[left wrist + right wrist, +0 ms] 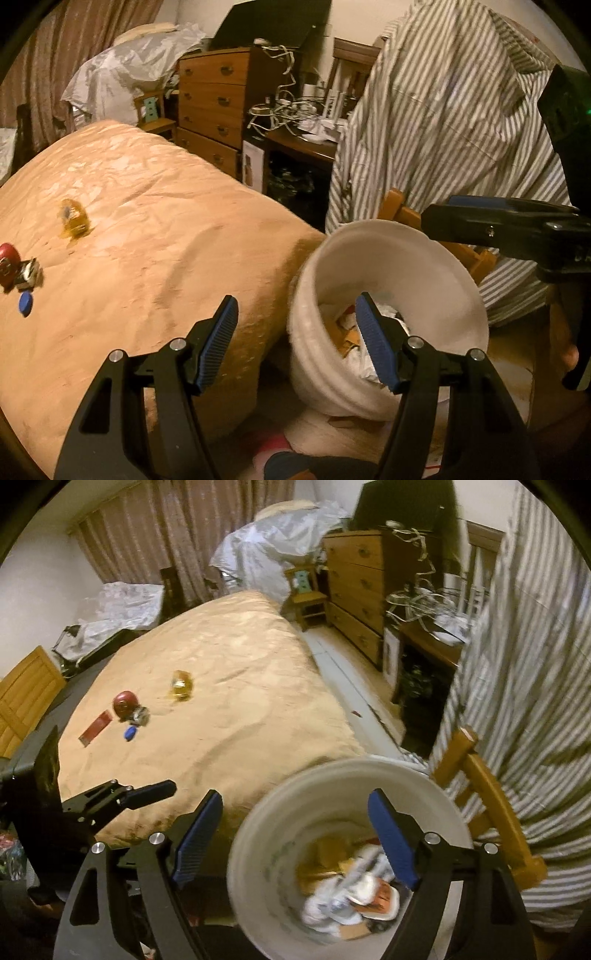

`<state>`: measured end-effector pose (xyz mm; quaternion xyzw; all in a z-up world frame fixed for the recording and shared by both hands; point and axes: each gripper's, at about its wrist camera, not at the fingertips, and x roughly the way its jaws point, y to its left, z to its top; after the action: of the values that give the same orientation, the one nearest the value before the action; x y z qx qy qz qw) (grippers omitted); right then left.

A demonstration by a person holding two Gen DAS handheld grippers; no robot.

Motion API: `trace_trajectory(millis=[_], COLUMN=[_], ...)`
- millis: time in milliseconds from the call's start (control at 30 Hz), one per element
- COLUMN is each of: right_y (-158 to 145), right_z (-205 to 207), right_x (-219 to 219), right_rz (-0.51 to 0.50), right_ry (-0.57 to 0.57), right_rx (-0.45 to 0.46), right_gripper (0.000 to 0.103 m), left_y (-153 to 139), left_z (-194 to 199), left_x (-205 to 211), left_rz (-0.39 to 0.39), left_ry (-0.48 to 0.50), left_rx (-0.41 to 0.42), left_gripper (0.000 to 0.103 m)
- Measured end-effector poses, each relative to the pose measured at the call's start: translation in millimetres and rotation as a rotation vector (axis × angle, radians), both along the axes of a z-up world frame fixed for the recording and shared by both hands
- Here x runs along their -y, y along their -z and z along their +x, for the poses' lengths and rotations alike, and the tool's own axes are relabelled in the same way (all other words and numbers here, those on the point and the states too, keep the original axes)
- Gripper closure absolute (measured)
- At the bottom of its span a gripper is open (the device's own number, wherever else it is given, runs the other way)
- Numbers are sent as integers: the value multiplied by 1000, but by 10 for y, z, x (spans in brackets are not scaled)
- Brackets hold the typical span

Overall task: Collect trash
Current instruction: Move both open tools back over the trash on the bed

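A white bucket (406,269) holding crumpled paper and wrappers stands on the floor at the foot of the bed; it also shows in the right wrist view (266,834). My left gripper (297,332) is open and empty over the bucket's near rim and the bed corner. My right gripper (295,834) is open and empty above the bucket's mouth. On the tan bedspread (229,672) lie a yellow crumpled wrapper (181,685), a red round object (125,701), a small silver wrapper (139,715), a blue cap (129,733) and a red flat packet (95,728).
A wooden chair (487,797) draped with a striped shirt (443,122) stands right of the bucket. A wooden dresser (214,103) and a desk with tangled cables (291,107) line the far wall. Curtains and covered piles sit behind the bed.
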<state>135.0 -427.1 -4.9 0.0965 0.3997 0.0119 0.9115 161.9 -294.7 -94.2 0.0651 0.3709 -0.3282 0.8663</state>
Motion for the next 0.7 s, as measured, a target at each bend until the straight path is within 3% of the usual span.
trace_trajectory(millis=[400, 700], right_y=[-102, 285], right_z=[278, 539], right_x=[-738, -1675], right_rz=[56, 61], right_ry=[-101, -257], right_rx=[91, 64], right_gripper=[15, 13], left_y=[82, 614], left_z=[212, 751], left_x=[-854, -2411], left_rz=[6, 62], left_ry=[-146, -458], left_rx=[10, -83], left_gripper=[40, 39])
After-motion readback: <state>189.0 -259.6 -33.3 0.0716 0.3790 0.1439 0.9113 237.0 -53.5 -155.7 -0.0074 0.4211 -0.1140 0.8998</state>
